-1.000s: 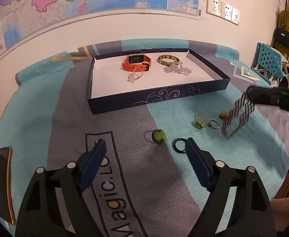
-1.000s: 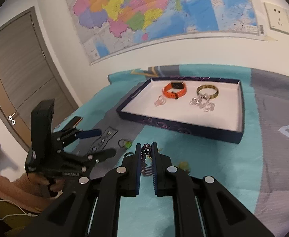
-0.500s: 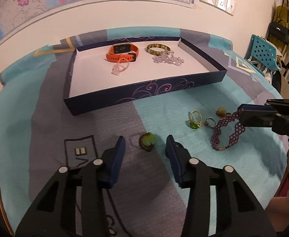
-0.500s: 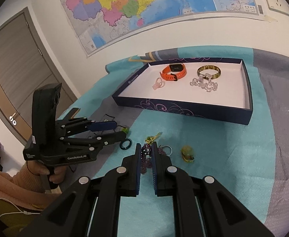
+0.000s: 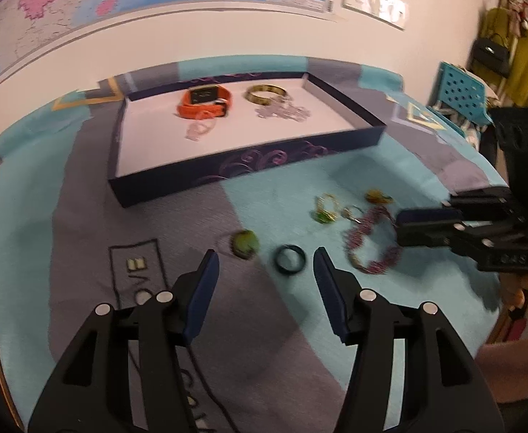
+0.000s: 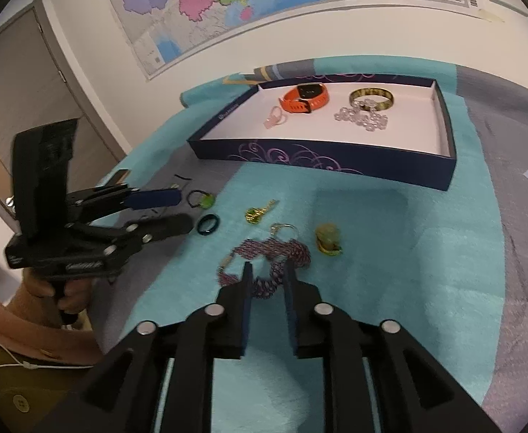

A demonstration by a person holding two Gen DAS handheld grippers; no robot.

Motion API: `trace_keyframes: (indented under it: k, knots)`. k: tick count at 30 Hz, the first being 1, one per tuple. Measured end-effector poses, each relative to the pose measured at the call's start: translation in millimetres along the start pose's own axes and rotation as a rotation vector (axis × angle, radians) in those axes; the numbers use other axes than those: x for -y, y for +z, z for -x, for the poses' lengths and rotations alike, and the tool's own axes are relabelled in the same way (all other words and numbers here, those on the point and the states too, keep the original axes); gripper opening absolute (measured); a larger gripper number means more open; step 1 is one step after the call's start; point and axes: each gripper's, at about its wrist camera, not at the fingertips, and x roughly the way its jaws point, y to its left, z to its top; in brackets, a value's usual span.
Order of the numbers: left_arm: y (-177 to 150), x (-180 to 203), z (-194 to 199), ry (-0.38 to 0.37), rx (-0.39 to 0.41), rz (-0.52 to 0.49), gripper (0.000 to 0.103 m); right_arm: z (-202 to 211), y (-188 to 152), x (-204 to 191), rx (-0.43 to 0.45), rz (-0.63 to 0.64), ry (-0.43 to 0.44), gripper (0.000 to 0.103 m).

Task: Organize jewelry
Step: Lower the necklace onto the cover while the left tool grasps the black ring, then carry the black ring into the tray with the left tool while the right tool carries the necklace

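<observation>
L gripper (image 5: pixel 265 263) is seen w/ jaws moderately apart and opening, nothing pinched; dark ring (image 5: pixel 291 258) lies on the cloth just ahead, between the tips and nearer the right-hand tip, not touched. Green-stone ring (image 5: pixel 244 243) is found just ahead-left of the L tips. R gripper (image 6: pixel 267 270) is held narrow, jaws opening; beaded bracelet (image 6: pixel 264 263) lies on the teal blanket (image 6: pixel 408 270) w/ part of its loop between the tips, pads appearing clear of it, though contact can't be ruled out given blur. Small silver ring (image 6: pixel 282 229) is seen just past the bracelet, yellow-green charm (image 6: pixel 329 240) ahead-right of the R tips, gold ring w/ green stone (image 6: pixel 258 213) ahead-left. Navy tray (image 6: pixel 336 158) is set well ahead of both grippers; inside, orange watch (image 6: pixel 305 97), patterned bangle (image 6: pixel 370 97), clear bead bracelet (image 6: pixel 363 119) and pale pink piece (image 6: pixel 275 119) are placed toward its far side. In R view the L gripper (image 6: pixel 181 209) is shown off to the left, gripped by a hand (image 6: pixel 52 292), its tips beside the dark ring (image 6: pixel 208 223). In L view the R gripper (image 5: pixel 396 229) is seen at far right, tips at the bracelet (image 5: pixel 368 243).
</observation>
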Motion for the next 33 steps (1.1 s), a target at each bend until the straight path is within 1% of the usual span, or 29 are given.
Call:
trace_keyframes:
  k: [2,3,4,5,8,10,11,12,13,14,15,16,18,21,24,28,33]
  knots:
    - [-1,6,-2,-0.012,-0.01,-0.016,0.054,-2,-1,-1,-0.007,0.007,-0.002,0.025]
    - [-2,8,-4,-0.016,-0.015,-0.024,0.054,-4,-1,-2,-0.01,0.013,-0.007,0.032]
    - [-1,12,-7,-0.015,-0.022,-0.034,0.052,-5,0,-3,-0.012,0.021,-0.017,0.042]
    - [-1,14,-10,-0.014,-0.033,-0.041,0.05,-7,0,-5,-0.013,0.031,-0.032,0.047]
    - [2,18,-19,0.003,-0.048,-0.052,0.044,-12,2,-13,-0.018,0.066,-0.052,0.048]
    - [4,17,-20,0.007,-0.051,-0.051,0.042,-16,2,-18,-0.023,0.094,-0.082,0.048]
    - [4,16,-20,0.012,-0.052,-0.049,0.038,-17,2,-20,-0.024,0.107,-0.096,0.047]
    - [4,16,-20,0.023,-0.051,-0.051,0.034,-19,2,-23,-0.027,0.122,-0.116,0.043]
    - [4,16,-20,0.031,-0.05,-0.051,0.032,-20,2,-25,-0.027,0.139,-0.144,0.036]
    - [4,15,-20,0.035,-0.048,-0.048,0.028,-20,2,-26,-0.027,0.147,-0.163,0.032]
    - [3,14,-19,0.032,-0.047,-0.044,0.023,-20,2,-26,-0.028,0.153,-0.183,0.025]
    - [3,13,-19,0.031,-0.046,-0.041,0.023,-19,2,-25,-0.027,0.155,-0.195,0.016]
    - [2,12,-18,0.03,-0.044,-0.036,0.023,-17,3,-21,-0.026,0.139,-0.188,0.003]
    - [2,12,-16,0.028,-0.038,-0.033,0.023,-14,3,-17,-0.027,0.119,-0.16,0.002]
    - [1,9,-13,0.01,-0.033,-0.016,0.023,-10,6,-16,-0.015,0.095,-0.124,0.002]
    - [3,6,-3,-0.006,-0.009,-0.003,0.023,5,15,-16,0.033,0.073,-0.081,0.002]
    - [12,2,15,-0.015,0.045,0.002,0.023,23,31,-18,0.092,0.074,-0.076,0.002]
